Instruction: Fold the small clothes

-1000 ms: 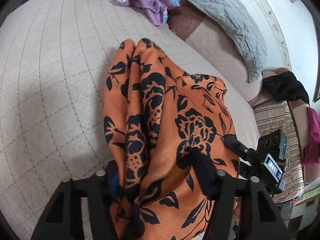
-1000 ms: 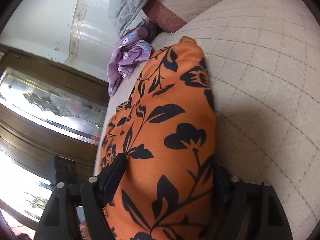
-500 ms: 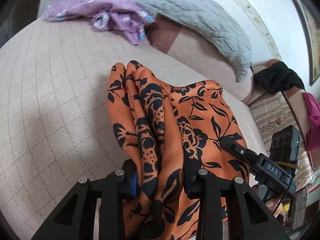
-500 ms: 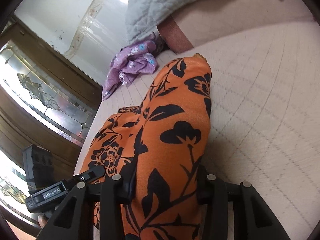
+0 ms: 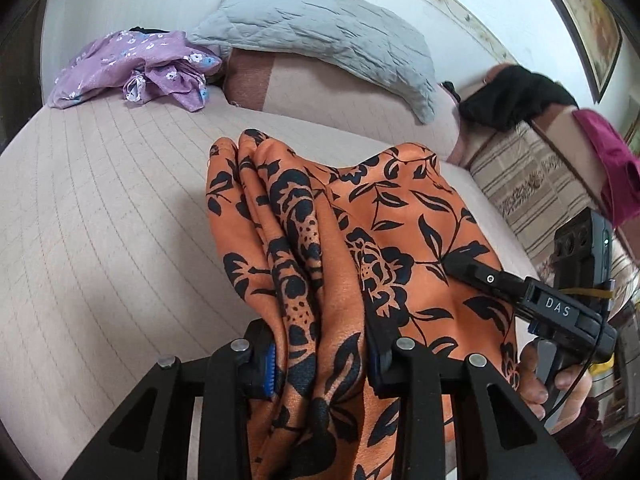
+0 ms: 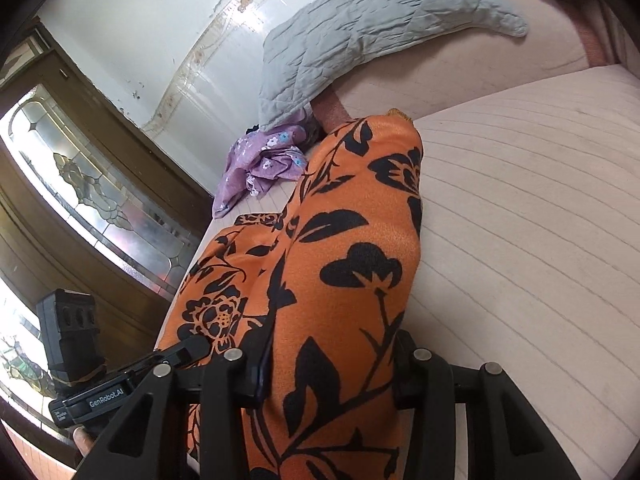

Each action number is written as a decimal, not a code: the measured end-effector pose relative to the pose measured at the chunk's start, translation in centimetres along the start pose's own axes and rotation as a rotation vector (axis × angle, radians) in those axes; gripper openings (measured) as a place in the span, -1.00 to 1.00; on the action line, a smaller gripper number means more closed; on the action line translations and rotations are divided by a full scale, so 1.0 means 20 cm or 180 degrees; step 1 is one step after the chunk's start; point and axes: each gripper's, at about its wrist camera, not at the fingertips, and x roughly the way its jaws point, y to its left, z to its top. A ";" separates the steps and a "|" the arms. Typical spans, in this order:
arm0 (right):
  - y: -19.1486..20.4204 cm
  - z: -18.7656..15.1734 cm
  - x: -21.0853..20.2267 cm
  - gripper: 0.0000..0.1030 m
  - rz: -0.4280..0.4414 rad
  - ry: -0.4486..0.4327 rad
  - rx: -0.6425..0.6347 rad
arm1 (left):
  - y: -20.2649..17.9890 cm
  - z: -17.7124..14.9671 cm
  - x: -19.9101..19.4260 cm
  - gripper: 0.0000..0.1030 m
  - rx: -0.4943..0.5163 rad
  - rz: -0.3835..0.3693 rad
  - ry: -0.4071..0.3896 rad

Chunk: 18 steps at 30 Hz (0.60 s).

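An orange garment with a black flower print [image 5: 340,240] hangs in folds between both grippers above the beige quilted sofa seat [image 5: 100,220]. My left gripper [image 5: 320,356] is shut on a bunched edge of it, the cloth filling the gap between the pads. In the right wrist view the same garment [image 6: 344,256] drapes forward over the seat [image 6: 520,240], and my right gripper [image 6: 332,364] is shut on another bunch of it. The right gripper [image 5: 472,272] also shows in the left wrist view, clamped on the cloth's right side, with a hand [image 5: 560,384] on its handle. The left gripper [image 6: 188,352] shows at the lower left of the right wrist view.
A crumpled purple flowered garment [image 5: 136,68] lies at the seat's far corner. A grey quilted cushion [image 5: 320,28] leans on the backrest. Black cloth [image 5: 516,96] and magenta cloth [image 5: 612,160] lie on a striped armrest at right. A glass-panelled wooden door [image 6: 80,184] stands beside the sofa.
Both grippers closed on the orange garment and rose with it, pulling back from the seat. More of the backrest, cushion and room has come into view.
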 end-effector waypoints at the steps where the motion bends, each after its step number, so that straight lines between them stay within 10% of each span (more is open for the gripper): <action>1: -0.01 -0.02 -0.03 -0.13 -0.0001 -0.0002 0.0002 | -0.03 -0.03 -0.01 -0.32 0.0020 0.0025 -0.0004; 18: -0.29 -0.26 0.03 -0.13 -0.0088 0.0371 0.0296 | -0.15 -0.28 0.17 -0.30 0.0219 0.0760 0.0309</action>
